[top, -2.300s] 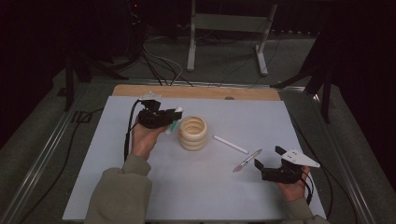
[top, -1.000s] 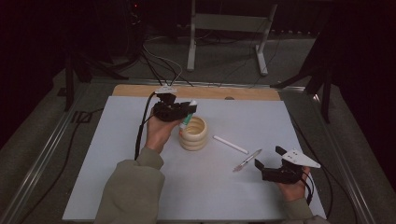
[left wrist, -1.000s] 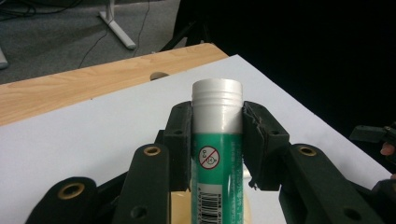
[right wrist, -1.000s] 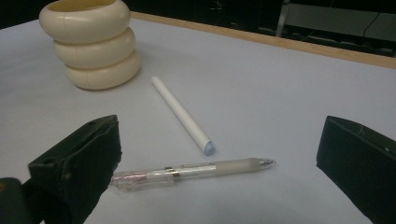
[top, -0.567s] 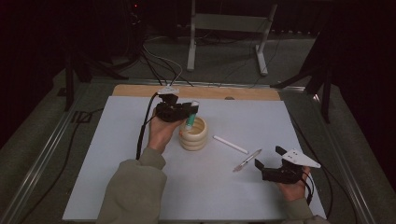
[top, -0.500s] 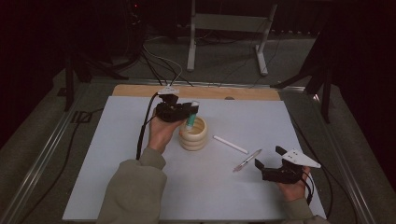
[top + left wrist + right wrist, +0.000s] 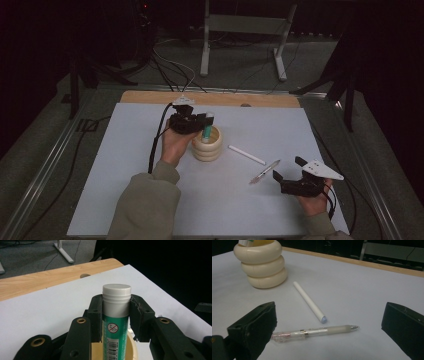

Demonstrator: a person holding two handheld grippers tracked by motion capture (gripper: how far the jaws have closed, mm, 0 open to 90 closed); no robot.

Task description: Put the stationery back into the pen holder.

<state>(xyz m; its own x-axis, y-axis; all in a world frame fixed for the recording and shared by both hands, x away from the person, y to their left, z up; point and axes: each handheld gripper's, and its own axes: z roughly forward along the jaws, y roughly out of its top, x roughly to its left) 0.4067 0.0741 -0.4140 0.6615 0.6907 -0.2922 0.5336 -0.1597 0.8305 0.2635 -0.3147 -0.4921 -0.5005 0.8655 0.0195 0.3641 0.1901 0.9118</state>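
Gripping a green glue stick just under its white cap, the left gripper has its jaws closed on both sides of the tube. The stick stands upright with its lower part inside the cream ringed holder; how deep it goes is hidden by the rim and by the jaws. The small print on the label cannot be read, and the bottom of the tube is cut off in the left gripper view.

The right gripper rests low on the white bench at the near right, its jaws wide apart and holding nothing. Between them, in the right gripper view, lies a clear pen, touching neither jaw as far as I can see. A white stick lies just beyond it, one end near the pen. The holder's top is cut off there.
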